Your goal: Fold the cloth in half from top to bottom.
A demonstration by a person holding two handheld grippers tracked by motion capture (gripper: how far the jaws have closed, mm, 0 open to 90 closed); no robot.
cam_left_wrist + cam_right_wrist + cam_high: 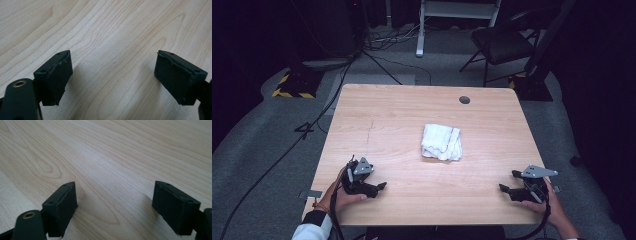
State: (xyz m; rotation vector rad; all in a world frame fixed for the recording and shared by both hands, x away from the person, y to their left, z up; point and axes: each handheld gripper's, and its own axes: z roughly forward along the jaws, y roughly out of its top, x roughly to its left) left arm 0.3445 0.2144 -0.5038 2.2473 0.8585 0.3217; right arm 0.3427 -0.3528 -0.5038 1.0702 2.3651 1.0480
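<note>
From above I see a rumpled white towel [441, 142] mid-table [402, 115], well apart from my left gripper [379, 187] and right gripper [507, 187]. Both gripper views give bare pale woodgrain between wide-open, empty jaws.

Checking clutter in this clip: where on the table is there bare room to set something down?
Nearly everywhere. The towel lies just right of centre. Bare wood runs from it to the table edges, between the left gripper and right gripper, and around the hole. Nowhere is crowded.
</note>
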